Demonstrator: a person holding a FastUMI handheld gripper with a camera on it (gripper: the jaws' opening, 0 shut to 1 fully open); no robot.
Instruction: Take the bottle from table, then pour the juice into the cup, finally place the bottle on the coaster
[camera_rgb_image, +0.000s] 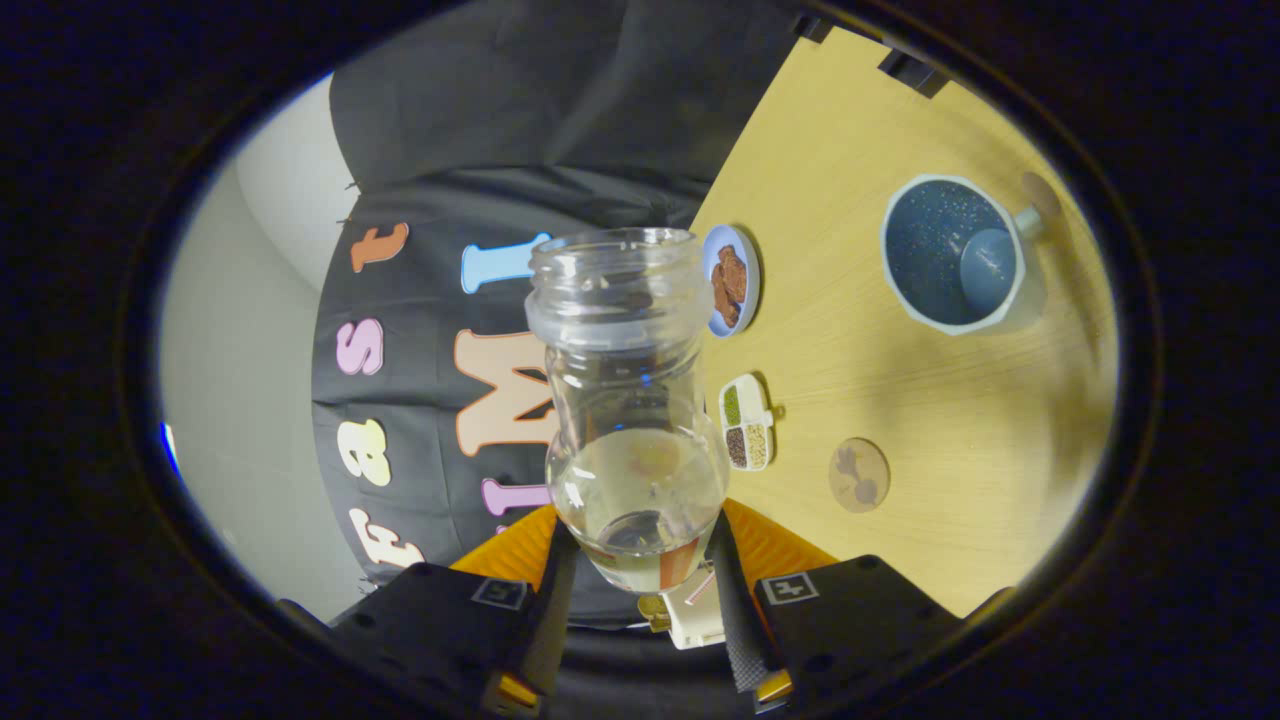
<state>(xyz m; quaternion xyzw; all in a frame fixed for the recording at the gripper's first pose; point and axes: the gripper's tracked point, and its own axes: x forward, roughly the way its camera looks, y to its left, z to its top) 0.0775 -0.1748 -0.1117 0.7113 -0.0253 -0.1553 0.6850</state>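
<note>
Gripper view. The gripper (640, 585) sits at the bottom centre of the frame, its two black fingers (555, 590) closed on the base of a clear glass bottle (630, 400), one finger pressing each side. The bottle fills the middle of the frame, its long axis running up from the fingers to an open, uncapped mouth just above centre; pale juice (640, 495) pools in the bulbous lower part near the fingers. The whole view is rolled: the wooden table (900, 420) occupies the right half, its surface standing nearly vertical in the picture, so the bottle appears tipped well over relative to the table.

The blue speckled cup (950, 255) lies in the upper right, well apart from the bottle mouth and to its right, its opening facing the camera. The round coaster (859, 475) lies at lower right, nearer the fingers than the cup. Two small dishes, one with brown food (732, 280) and a divided one with grains (746, 422), lie just right of the bottle.

Judgement: whether pouring is done cannot be told; juice remains. The coming move turns on the mouth-to-cup offset.
</note>
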